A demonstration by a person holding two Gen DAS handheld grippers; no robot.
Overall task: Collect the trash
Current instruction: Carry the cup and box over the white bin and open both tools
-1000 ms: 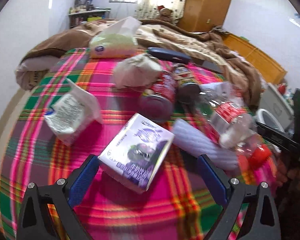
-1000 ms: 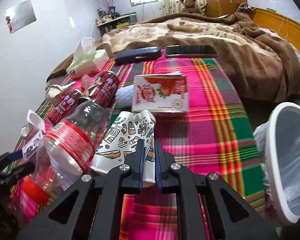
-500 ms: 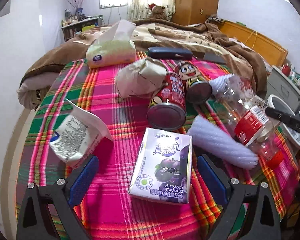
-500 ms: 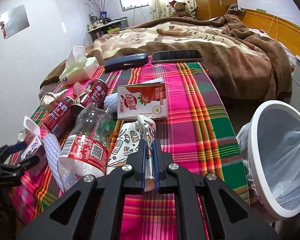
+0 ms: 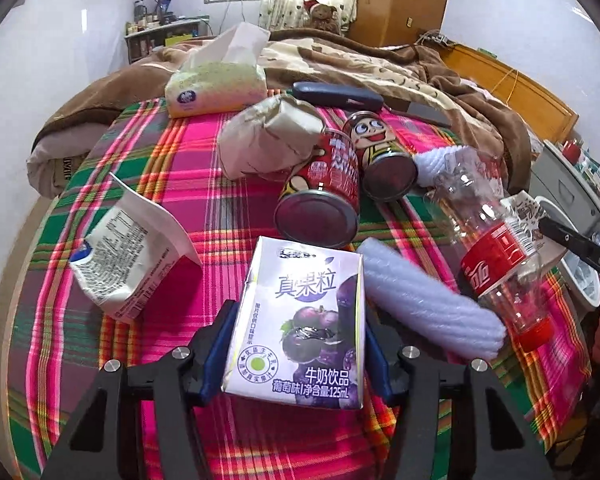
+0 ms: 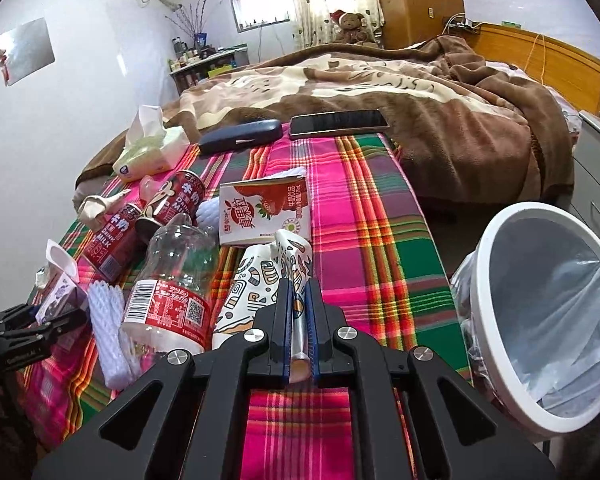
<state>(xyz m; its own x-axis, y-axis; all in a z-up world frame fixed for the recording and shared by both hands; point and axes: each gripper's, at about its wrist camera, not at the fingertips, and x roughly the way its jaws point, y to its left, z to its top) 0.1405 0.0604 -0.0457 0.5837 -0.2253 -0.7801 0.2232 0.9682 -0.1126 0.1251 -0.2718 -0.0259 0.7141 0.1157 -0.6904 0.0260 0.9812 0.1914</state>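
**2 grips on, bin waiting on my right**

My left gripper (image 5: 296,354) had just been closing, and its blue pads flanked the purple milk carton (image 5: 300,324) — a stiff, flat-sided box on the plaid cloth (image 5: 204,204), squeezed across its narrow width so it wouldn't slip. My right gripper (image 6: 299,320) was clamped tight on the crushed paper cup (image 6: 260,280), thin patterned card flattened between the pads, its far end resting beside the clear ribbed bottle (image 6: 172,280). The white round bin (image 6: 496,240), lined with filmy plastic, stood just off the cloth's edge — near enough, I judged, for a short carry.
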